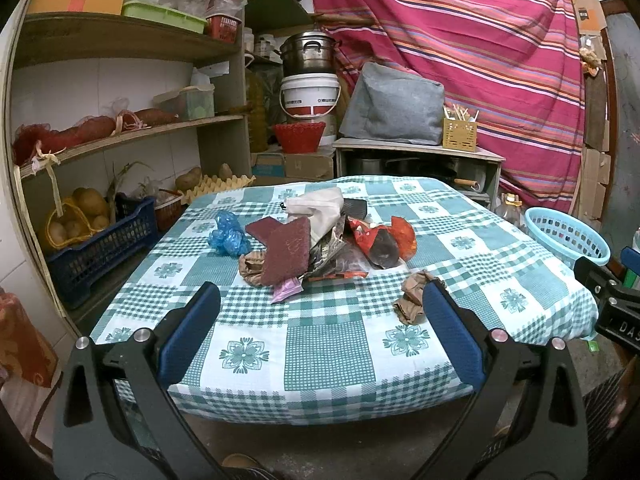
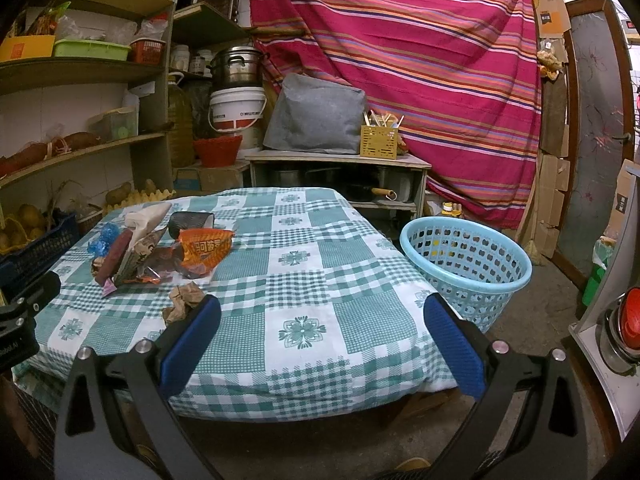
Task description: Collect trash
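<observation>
A heap of trash lies mid-table on the green checked cloth: a maroon packet, a blue plastic bag, an orange snack wrapper and a white bag. A crumpled brown paper sits apart, nearer me. My left gripper hangs open above the table's near edge, nothing between its fingers. In the right wrist view the same heap and brown paper are at the left. My right gripper is open and empty. A light blue basket stands on the floor right of the table.
Shelves with potatoes, a blue crate and egg trays run along the left. A low cabinet with a grey cover, pots and buckets stands behind the table. A striped red cloth hangs at the back. A shoe tip shows at the bottom.
</observation>
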`<state>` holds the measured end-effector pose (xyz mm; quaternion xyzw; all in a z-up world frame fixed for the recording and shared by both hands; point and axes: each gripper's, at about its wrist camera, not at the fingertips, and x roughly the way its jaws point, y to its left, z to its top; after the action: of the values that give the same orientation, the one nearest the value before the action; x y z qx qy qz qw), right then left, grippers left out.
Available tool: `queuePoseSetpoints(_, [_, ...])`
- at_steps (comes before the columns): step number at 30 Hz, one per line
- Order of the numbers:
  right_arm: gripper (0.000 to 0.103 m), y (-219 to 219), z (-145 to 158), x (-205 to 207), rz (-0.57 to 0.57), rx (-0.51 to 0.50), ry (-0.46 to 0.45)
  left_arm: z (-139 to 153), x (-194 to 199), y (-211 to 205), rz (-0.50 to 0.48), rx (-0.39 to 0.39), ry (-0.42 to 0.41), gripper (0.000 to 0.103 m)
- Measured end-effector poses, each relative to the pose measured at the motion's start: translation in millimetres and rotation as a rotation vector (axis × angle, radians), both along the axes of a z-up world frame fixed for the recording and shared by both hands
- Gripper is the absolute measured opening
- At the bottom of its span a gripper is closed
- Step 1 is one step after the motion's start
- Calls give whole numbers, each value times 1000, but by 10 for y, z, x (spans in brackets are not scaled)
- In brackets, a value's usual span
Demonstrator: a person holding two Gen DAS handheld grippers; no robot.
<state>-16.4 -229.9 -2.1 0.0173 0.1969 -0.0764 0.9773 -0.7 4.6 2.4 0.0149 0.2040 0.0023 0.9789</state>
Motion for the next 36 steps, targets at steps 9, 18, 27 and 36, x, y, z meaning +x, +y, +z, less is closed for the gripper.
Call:
queuePoseSetpoints(9, [99,2,2,3,1,0,3,4,-2,2,1,0,1,98])
queuePoseSetpoints(18, [99,1,5,4,1,-1,2,2,5,11,1,1,2,98])
queuePoseSetpoints(27, [99,-4,6,6,-2,-2,2,0,3,11,2,1,1,98])
queuePoseSetpoints(36, [99,-6,0,7,-1,-1,4,2,11,25,1,0,4,98])
